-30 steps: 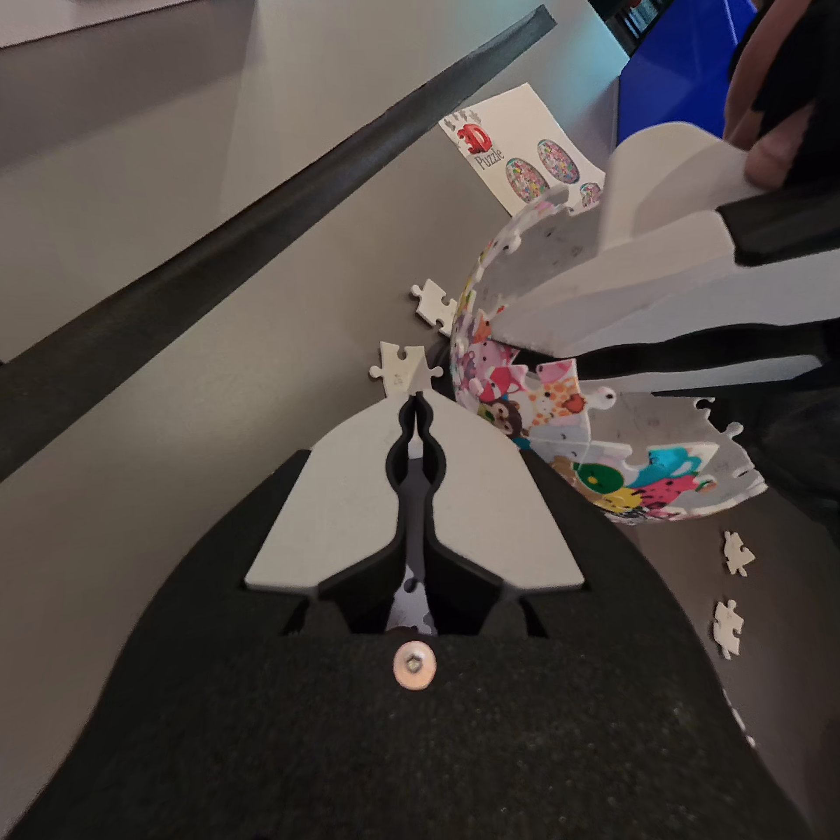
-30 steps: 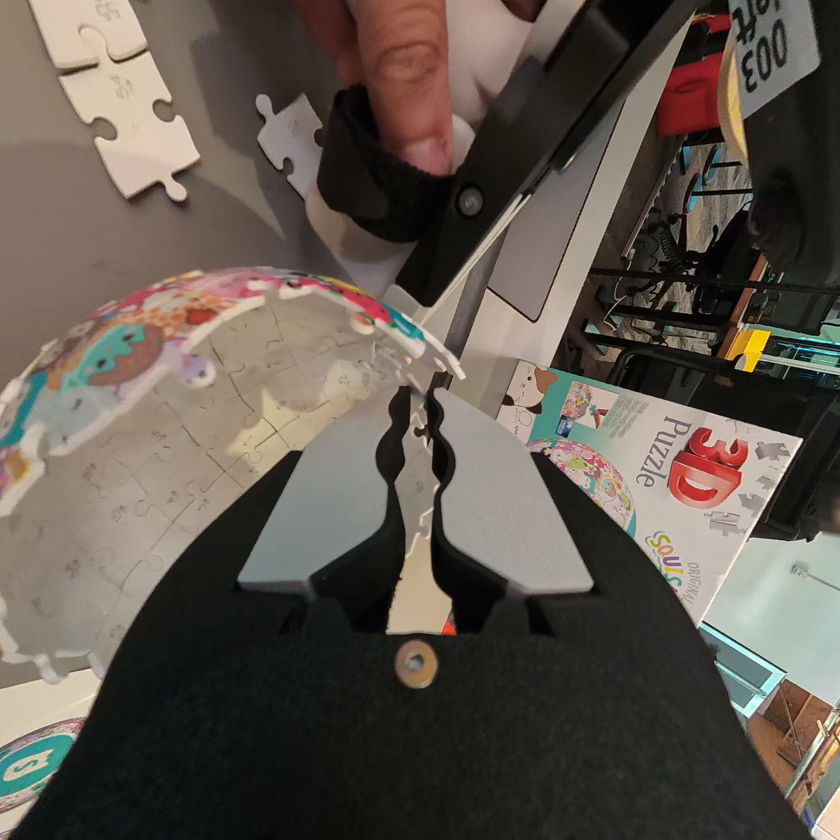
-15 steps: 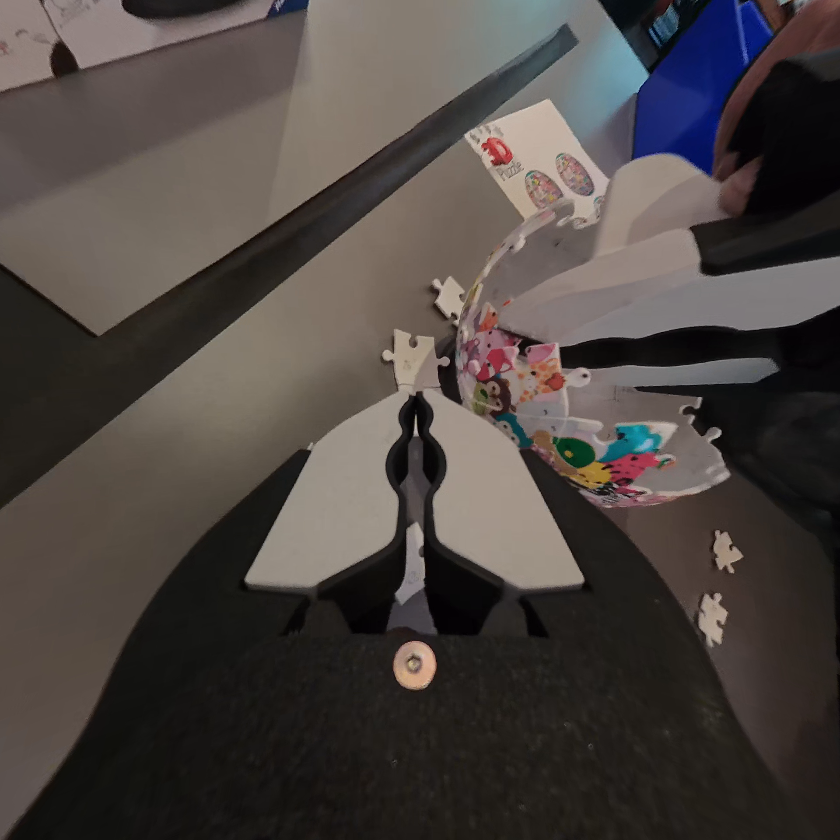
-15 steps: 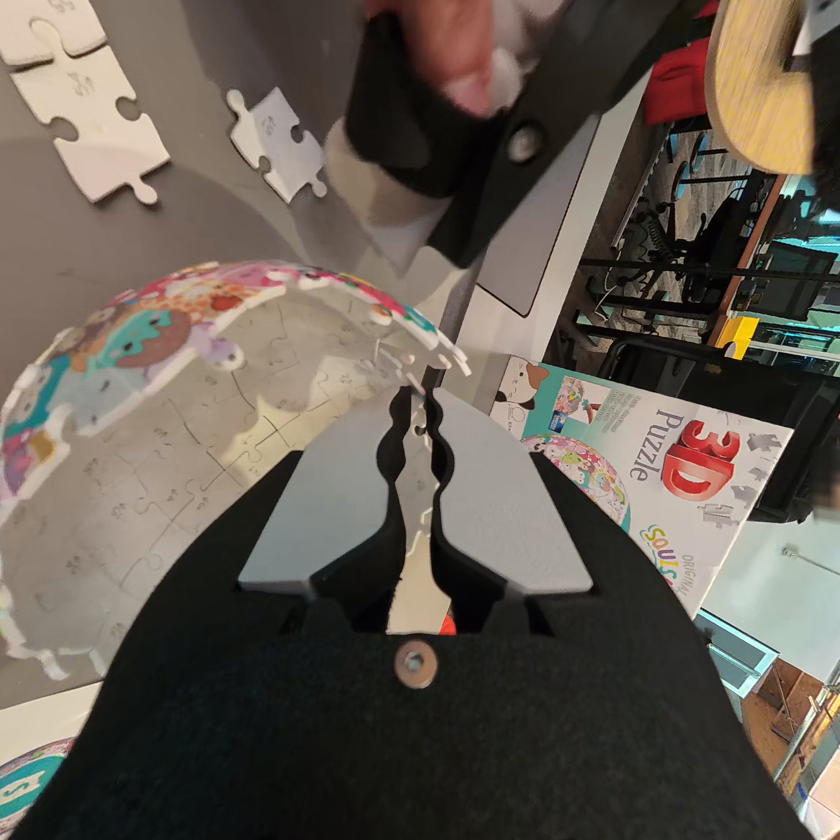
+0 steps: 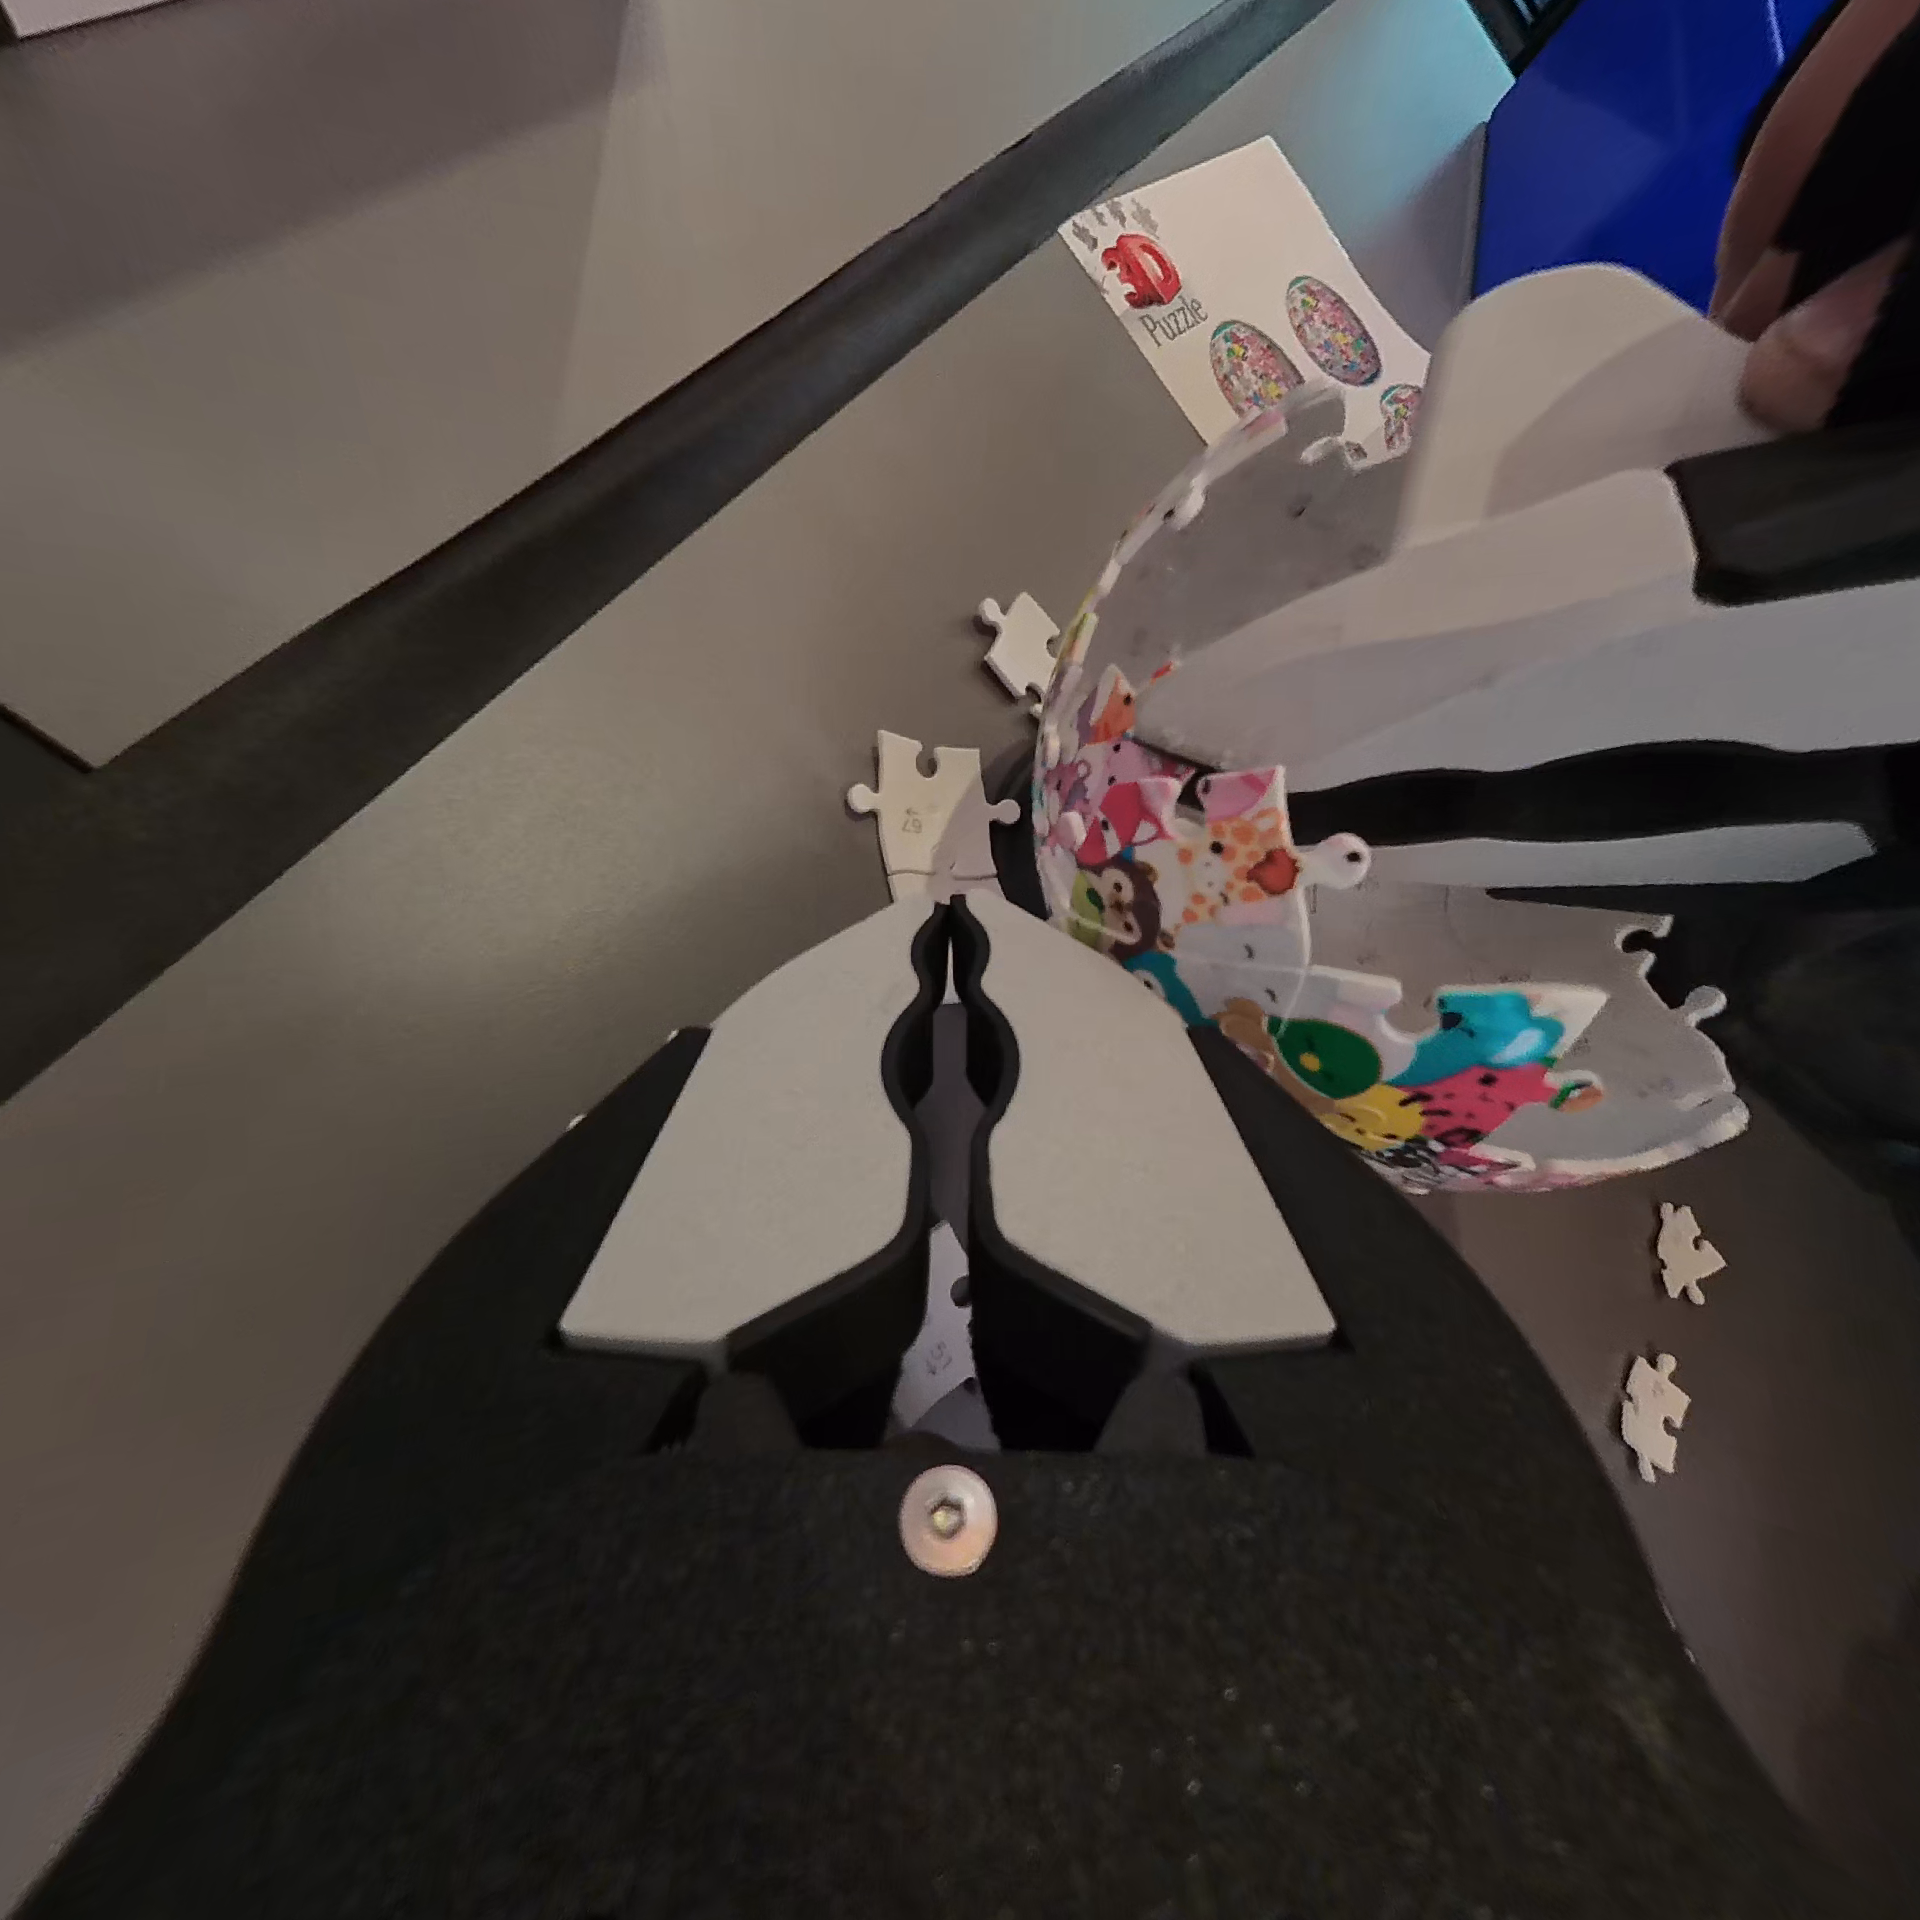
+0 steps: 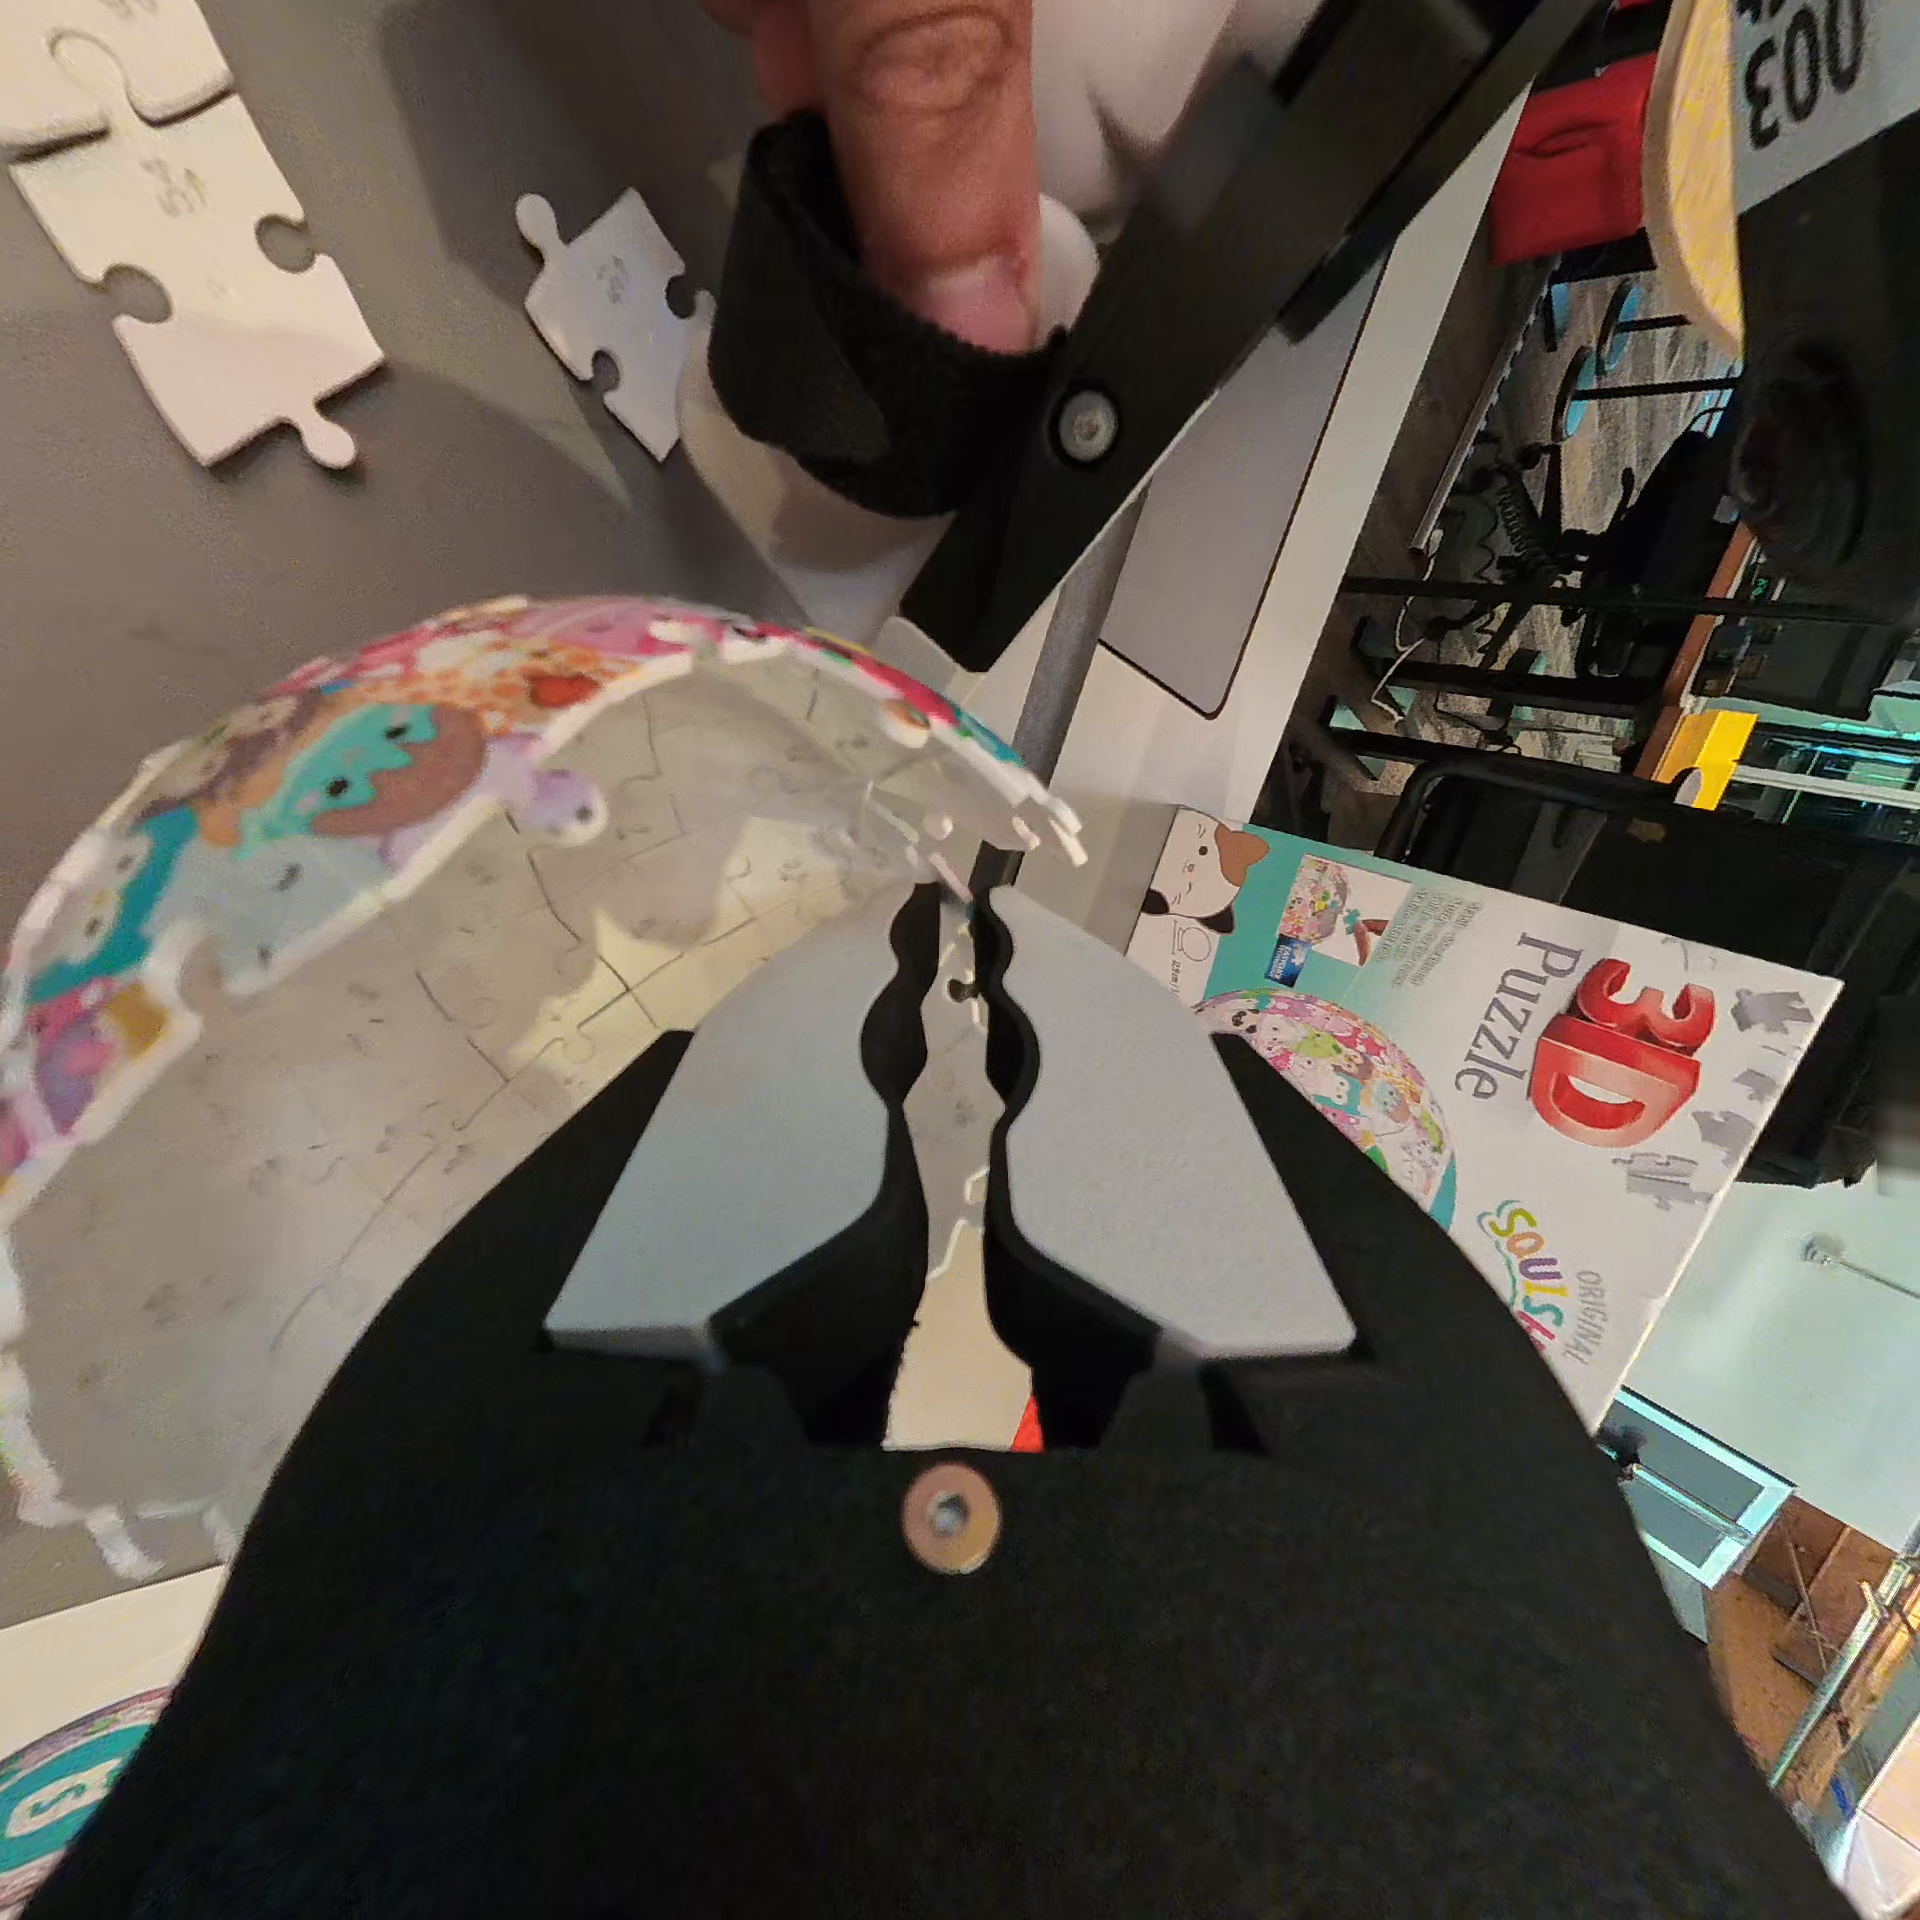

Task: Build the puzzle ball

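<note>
The half-built puzzle ball is a colourful open shell with a white inside, also seen in the right wrist view. My right gripper is shut on the shell's jagged rim and holds it tilted over the grey table; its white fingers reach into the shell in the left wrist view. My left gripper is shut on a white puzzle piece, held white side up just left of the ball's outer wall. The left gripper's body and a thumb show above the ball in the right wrist view.
Loose white pieces lie on the table: one behind the ball, two at the right, more in the right wrist view. The puzzle box lies beyond. A dark strip crosses the table. My hands' fingertips stand some 4 cm from each other.
My left gripper drew back a little with its piece, then came close beside the ball again. My right gripper kept its hold on the rim.
</note>
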Demonstrator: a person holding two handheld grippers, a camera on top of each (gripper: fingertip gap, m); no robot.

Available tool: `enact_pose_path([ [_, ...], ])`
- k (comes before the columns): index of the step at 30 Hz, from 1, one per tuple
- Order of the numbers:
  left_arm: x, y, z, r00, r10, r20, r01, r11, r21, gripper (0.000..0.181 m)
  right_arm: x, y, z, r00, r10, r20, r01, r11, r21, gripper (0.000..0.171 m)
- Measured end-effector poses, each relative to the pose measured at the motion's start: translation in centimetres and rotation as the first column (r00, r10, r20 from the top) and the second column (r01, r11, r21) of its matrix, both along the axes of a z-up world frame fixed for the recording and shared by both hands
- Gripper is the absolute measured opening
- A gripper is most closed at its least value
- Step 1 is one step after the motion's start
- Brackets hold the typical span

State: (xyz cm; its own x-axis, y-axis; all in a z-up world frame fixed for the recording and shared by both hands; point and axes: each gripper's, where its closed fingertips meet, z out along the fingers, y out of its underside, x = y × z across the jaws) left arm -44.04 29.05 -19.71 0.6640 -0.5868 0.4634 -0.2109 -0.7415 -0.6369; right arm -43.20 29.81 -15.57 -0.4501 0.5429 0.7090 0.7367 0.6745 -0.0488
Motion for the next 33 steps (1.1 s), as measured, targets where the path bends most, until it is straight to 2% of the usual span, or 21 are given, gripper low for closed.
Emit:
enact_pose_path([
  [10, 0.07, 0.11, 0.15, 1.0, -0.003, 0.018, 0.002, 1.0, 0.015, 0.0, -0.19, 0.32, -0.03, 0.999, -0.036, -0.007, 0.036, 0.999, -0.006, 0.007],
  [33, 0.09, 0.17, 0.18, 1.0, -0.004, 0.02, 0.004, 1.0, 0.019, 0.0, -0.74, 0.35, -0.39, 1.0, -0.009, -0.002, 0.009, 0.999, 0.047, 0.008],
])
